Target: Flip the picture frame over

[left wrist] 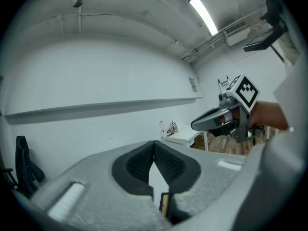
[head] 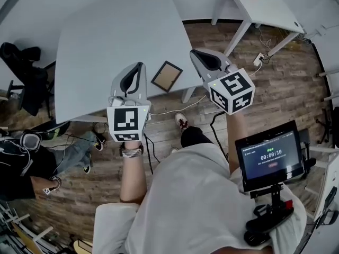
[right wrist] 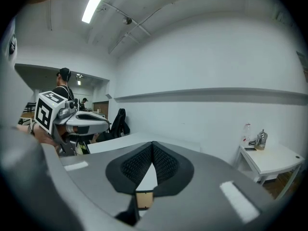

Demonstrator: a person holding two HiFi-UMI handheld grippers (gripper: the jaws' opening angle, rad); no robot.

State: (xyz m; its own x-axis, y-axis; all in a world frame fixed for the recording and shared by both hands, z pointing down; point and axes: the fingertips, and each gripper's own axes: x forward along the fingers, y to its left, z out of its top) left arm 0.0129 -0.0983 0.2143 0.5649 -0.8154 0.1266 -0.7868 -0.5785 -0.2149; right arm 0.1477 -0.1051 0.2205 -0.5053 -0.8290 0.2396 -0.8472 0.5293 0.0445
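Item 1, left fingers (head: 140, 65): closed, the ribbed pads meeting at the tips (left wrist: 154, 146) with only a narrow wedge of gap below them. Nothing is held. They are raised clear above the desk (head: 100, 41) and point roughly level.

Item 2, right fingers (head: 194, 53): closed tip to tip (right wrist: 153, 146) and holding nothing. They are raised beside my left pair and well apart from it. Each pair shows in the other's view, my right pair (left wrist: 204, 123) off to the right of my left tips, my left pair (right wrist: 98, 124) off to the left of my right tips.

Item 3, picture frame (head: 167, 76): lies flat on the desk, below and between my two pairs of fingers, touched by neither. It is nearer my left tips and sits close to the desk's near edge. A brown panel inside a dark rim faces up. A sliver of it shows through the wedge under my left pads (left wrist: 164, 204) and under my right pads (right wrist: 144, 199).

Item 4, surroundings: wooden floor (head: 164, 136) beneath my right fingers; a second desk (head: 265, 7) ahead of them, to the right; a black chair (head: 21, 70) far left of my left fingers; a small screen (head: 270, 155) mounted behind my right fingers, close to my body
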